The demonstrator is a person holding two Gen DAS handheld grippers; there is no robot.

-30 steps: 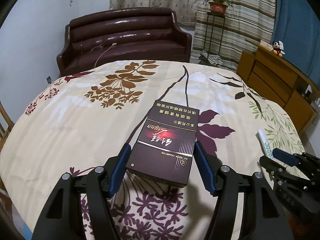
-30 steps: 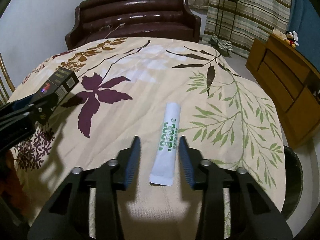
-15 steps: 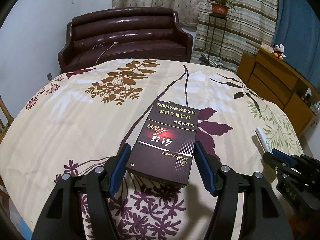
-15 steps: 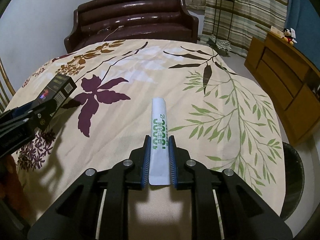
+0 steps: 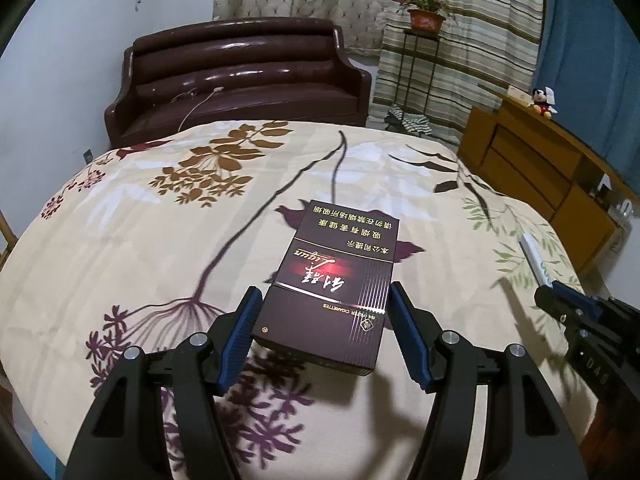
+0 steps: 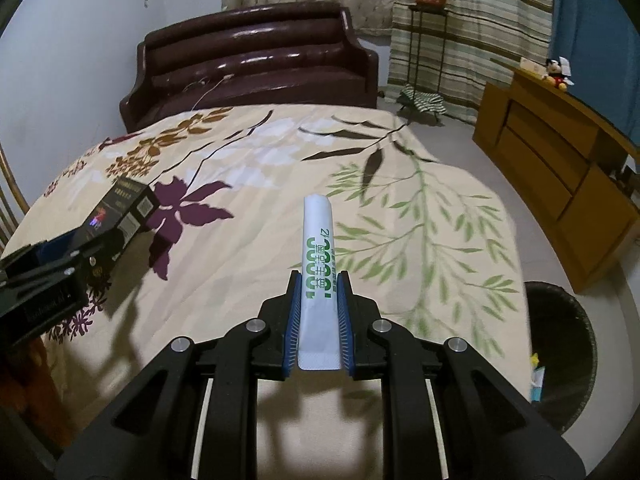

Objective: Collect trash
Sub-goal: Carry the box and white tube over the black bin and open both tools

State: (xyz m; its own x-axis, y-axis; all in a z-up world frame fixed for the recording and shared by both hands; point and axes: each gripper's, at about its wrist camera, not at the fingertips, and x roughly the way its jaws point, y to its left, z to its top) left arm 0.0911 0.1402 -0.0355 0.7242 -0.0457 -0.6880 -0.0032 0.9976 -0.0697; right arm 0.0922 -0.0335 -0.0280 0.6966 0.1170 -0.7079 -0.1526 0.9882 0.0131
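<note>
floral cloth [image 5: 168, 248] covers the table under both my tools, with a dark leather sofa [image 5: 240, 80] behind it and a wooden cabinet [image 6: 560, 184] off to the right. on my left gripper [image 5: 323, 322] the blue pads [image 5: 240, 334] are pressed against the two long sides of the dark cigarette box [image 5: 332, 280], so i'm holding it by its near end with the rest sticking out ahead over the cloth. my right gripper [image 6: 320, 314] is pinched tight on the white sachet [image 6: 318, 256] with green print, gripping its lower half; the top half pokes forward past the fingertips, tilted up off the table. from the right camera i can see the box [image 6: 120, 208] off to the left, well apart from the sachet. black bin [image 6: 560, 344] sits on the floor at the table's right edge.
</note>
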